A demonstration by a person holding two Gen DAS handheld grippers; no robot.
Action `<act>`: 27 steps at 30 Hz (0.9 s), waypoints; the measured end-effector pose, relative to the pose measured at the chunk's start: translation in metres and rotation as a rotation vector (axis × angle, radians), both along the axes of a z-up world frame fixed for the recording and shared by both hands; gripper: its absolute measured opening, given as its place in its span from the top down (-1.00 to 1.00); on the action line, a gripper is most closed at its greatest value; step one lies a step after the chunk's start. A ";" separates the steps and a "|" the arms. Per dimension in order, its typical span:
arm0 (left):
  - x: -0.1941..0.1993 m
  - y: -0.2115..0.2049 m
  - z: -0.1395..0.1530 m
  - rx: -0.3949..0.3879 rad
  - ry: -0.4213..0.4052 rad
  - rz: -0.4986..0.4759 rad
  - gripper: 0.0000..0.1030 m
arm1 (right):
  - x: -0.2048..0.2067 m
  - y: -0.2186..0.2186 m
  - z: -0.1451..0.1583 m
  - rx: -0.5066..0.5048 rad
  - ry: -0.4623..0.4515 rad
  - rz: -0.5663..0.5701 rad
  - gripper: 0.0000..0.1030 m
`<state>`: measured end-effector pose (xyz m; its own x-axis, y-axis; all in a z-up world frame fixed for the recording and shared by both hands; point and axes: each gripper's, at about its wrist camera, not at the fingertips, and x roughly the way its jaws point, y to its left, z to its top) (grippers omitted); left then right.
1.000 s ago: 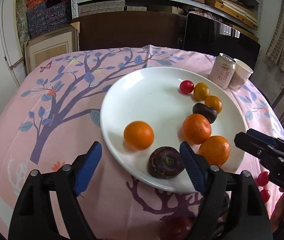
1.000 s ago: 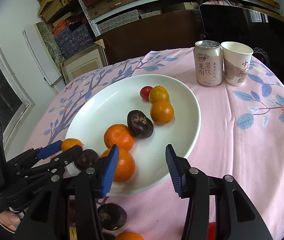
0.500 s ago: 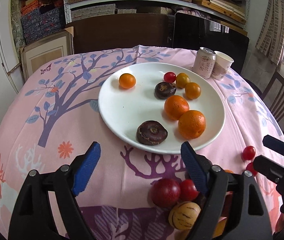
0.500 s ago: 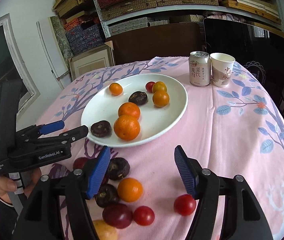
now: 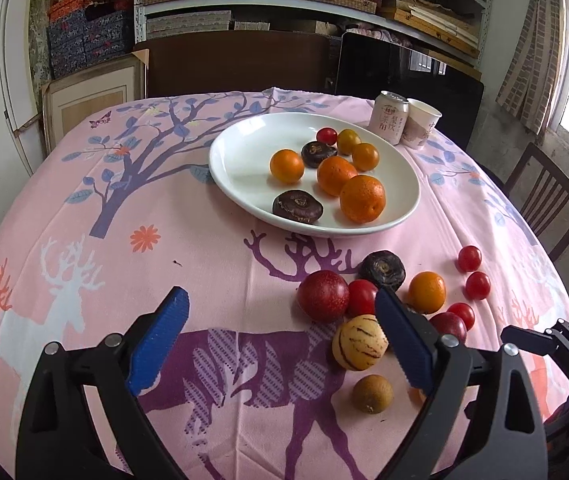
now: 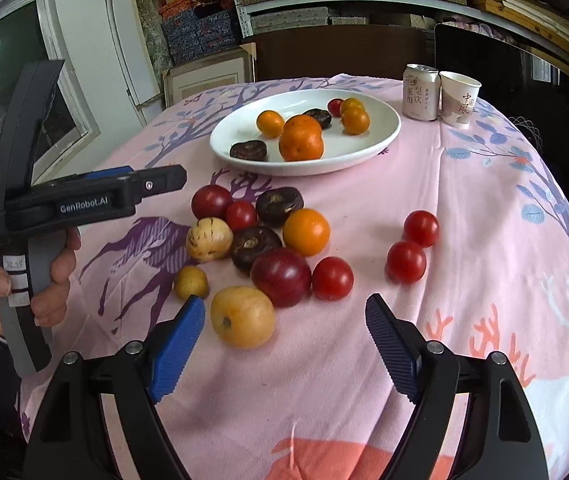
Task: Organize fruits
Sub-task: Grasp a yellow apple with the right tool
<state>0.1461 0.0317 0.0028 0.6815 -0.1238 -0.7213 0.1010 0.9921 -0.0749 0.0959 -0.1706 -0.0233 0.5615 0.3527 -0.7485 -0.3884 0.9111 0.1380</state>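
A white plate [image 5: 240, 152] [image 6: 380, 136] at the far middle of the table holds several oranges, small tomatoes and two dark fruits. A loose pile of fruit lies on the pink cloth nearer me: a red plum [image 5: 323, 296], a striped yellow fruit [image 5: 359, 343], an orange [image 6: 306, 232], a yellow fruit [image 6: 243, 316] and cherry tomatoes [image 6: 421, 228]. My left gripper [image 5: 280, 340] is open and empty, left of the pile. My right gripper [image 6: 285, 344] is open and empty, just in front of the yellow fruit. The left gripper also shows in the right wrist view [image 6: 124, 192].
A drink can [image 5: 388, 118] [image 6: 420, 92] and a paper cup [image 5: 420, 124] [image 6: 458, 98] stand right of the plate at the far edge. A wooden chair [image 5: 544, 204] stands to the right. Shelves and boxes stand behind the table.
Both grippers have pulled back from the plate toward the near edge of the table. The loose fruit pile has come into view. Both stay open and empty.
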 end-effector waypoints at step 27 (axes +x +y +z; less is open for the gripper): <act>-0.019 -0.012 -0.029 0.095 0.116 -0.122 -0.85 | 0.014 0.001 -0.025 0.162 0.065 0.008 0.18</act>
<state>0.1275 0.0194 -0.0265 0.5771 -0.1279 -0.8066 0.2172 0.9761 0.0006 0.1098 -0.1691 -0.0486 0.5101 0.4763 -0.7162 -0.3812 0.8716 0.3081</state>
